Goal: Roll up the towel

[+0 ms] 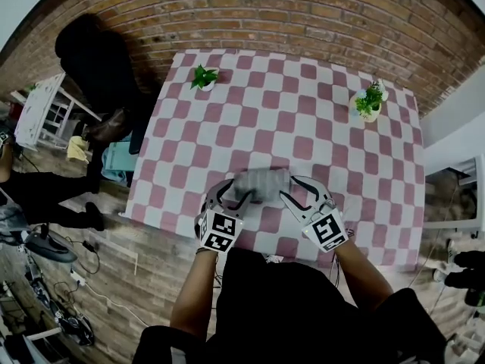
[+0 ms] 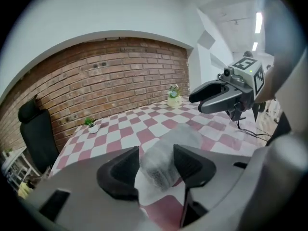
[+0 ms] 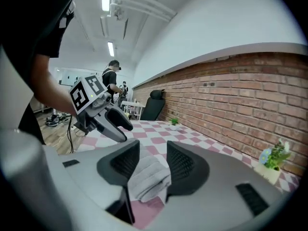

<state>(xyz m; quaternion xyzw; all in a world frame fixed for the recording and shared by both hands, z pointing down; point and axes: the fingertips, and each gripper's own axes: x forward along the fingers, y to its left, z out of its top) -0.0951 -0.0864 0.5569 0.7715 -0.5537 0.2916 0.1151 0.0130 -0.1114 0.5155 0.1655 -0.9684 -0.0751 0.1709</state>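
Towel (image 1: 261,184) is already a short, thick roll over the near part of the table (image 1: 303,112), held between the two claws; rolling looks all but done, so the step in hand seems to be finishing and placing the roll. Left claw (image 2: 156,162) has its jaws partly apart and closed on one end, the pads against the cloth on both sides; right claw (image 3: 153,162) stands about as wide and grips the other end, with folds bunched between its pads. The roll seems to be just clear of the table, though I cannot be sure. The next move probably calls for bringing both ends down level, laying the loose edge underneath so the roll does not spring open, then easing both claws off together without dragging the outer layer.
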